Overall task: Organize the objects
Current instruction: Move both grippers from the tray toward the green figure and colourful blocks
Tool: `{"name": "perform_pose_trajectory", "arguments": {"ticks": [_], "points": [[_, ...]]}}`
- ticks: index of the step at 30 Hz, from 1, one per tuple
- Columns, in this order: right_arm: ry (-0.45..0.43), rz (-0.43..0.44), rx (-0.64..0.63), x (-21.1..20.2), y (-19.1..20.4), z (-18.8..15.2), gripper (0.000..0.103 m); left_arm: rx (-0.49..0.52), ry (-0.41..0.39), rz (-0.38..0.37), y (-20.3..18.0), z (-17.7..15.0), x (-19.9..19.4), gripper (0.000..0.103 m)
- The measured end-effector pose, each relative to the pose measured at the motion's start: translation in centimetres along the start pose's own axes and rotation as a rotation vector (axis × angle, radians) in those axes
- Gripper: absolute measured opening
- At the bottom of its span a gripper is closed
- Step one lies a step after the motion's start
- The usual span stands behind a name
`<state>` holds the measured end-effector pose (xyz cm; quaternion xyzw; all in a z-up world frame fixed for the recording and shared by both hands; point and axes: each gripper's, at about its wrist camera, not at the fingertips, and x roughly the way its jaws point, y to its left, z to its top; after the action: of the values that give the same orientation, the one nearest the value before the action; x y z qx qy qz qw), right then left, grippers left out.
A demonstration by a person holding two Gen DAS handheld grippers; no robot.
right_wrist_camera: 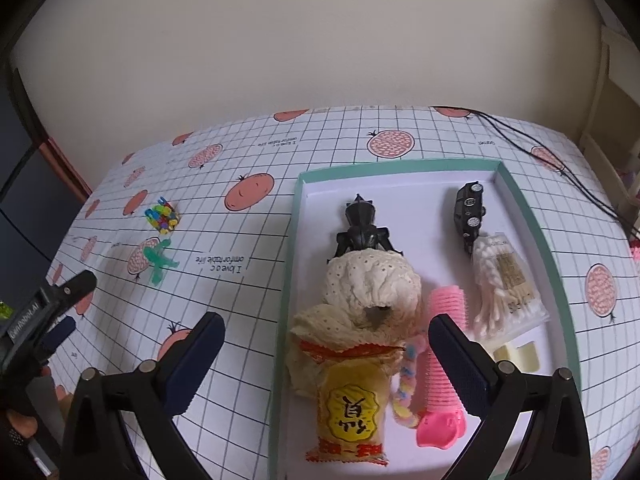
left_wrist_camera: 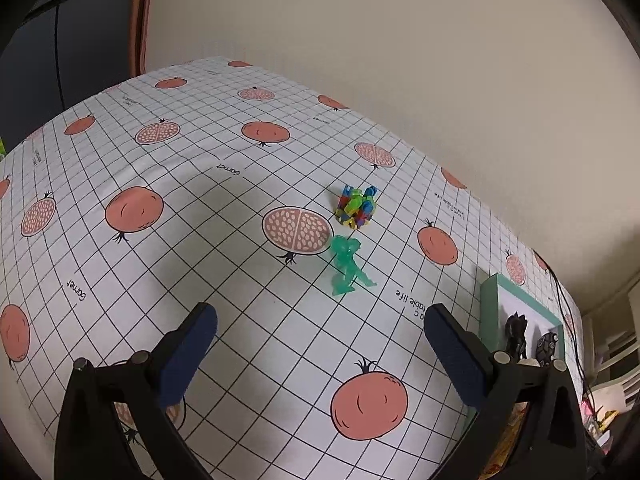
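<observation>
A translucent green toy figure [left_wrist_camera: 347,266] lies on the pomegranate-print tablecloth, with a cluster of coloured building blocks [left_wrist_camera: 357,207] just beyond it. My left gripper [left_wrist_camera: 320,320] hovers open, short of the figure, nothing between its fingers. In the right wrist view the same green figure [right_wrist_camera: 159,261] and blocks [right_wrist_camera: 161,218] lie at the left. My right gripper [right_wrist_camera: 326,334] stands open above a teal-rimmed white tray [right_wrist_camera: 400,166]. The tray holds a black beetle toy [right_wrist_camera: 361,225], a black toy car [right_wrist_camera: 469,209], a cream cloth [right_wrist_camera: 368,288], a yellow snack packet [right_wrist_camera: 352,404], a pink hair roller [right_wrist_camera: 442,364] and a bag of cotton swabs [right_wrist_camera: 502,284].
The tray corner [left_wrist_camera: 494,292] shows at the right in the left wrist view. Black cables [right_wrist_camera: 560,160] run over the table's far right corner. A wall stands behind the table. The left gripper's body and a hand [right_wrist_camera: 24,420] show at the left edge in the right wrist view.
</observation>
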<state>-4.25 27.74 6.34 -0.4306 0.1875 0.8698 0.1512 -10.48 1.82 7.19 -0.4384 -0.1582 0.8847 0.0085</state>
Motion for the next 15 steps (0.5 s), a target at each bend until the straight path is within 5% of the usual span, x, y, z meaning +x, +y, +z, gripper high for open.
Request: {"name": "perform_pose_trajectory", "arguments": {"ticks": [15], "points": [[-0.036, -0.009, -0.056, 0.5, 1.7, 0.5, 0.103, -0.048, -0.01, -0.033, 0.6, 0.2, 0.5, 0.103]]}}
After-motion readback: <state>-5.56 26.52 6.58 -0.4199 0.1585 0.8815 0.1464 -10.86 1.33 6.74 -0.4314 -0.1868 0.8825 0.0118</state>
